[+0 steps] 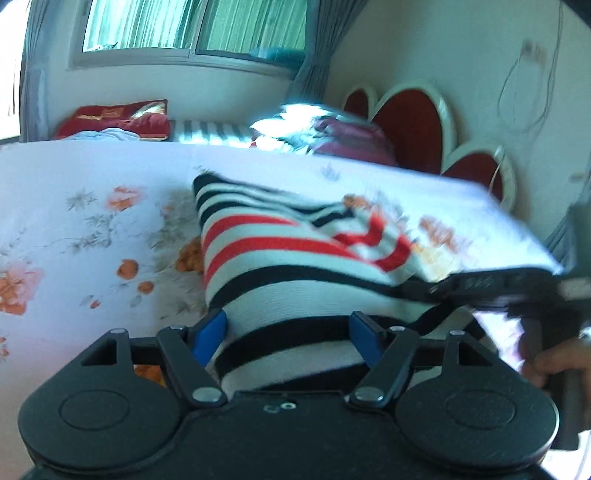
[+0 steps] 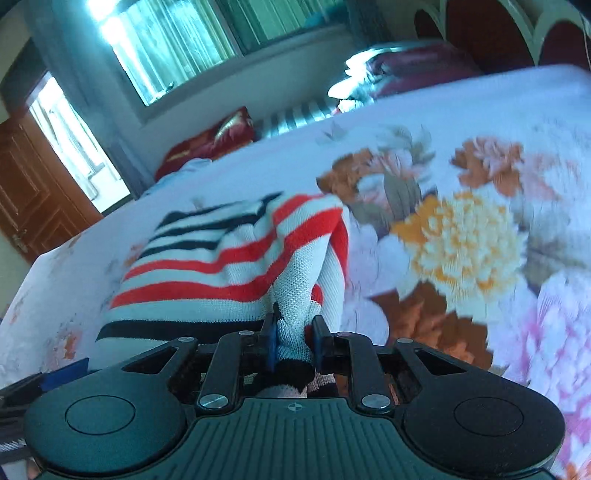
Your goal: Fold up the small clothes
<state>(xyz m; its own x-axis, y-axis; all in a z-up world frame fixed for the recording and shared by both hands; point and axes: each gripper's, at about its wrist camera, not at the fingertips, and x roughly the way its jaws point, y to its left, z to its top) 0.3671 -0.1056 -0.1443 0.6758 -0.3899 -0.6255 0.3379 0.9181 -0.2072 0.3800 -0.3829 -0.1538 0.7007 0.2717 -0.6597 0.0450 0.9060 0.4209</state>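
A small knitted garment [image 1: 277, 251] with white, red and black stripes lies on the flowered bed sheet [image 1: 92, 221]. My left gripper [image 1: 288, 332] stands open at its near end, blue pads wide apart with the striped fabric lying between them. In the right wrist view the same garment [image 2: 221, 266] is drawn up into a ridge at its right edge. There my right gripper [image 2: 293, 332] is shut on a bunch of the white knit. The left wrist view shows the right gripper [image 1: 439, 290] as a blurred black shape at the garment's right corner, held by a hand [image 1: 554, 365].
The sheet [image 2: 480, 147] covers a wide bed. Red cushions [image 1: 118, 118] and heaped bedding [image 1: 332, 133] lie at the far side below a window [image 1: 184, 26]. A red and white headboard [image 1: 410, 125] stands at the right, and a wooden door [image 2: 29, 199] at the left.
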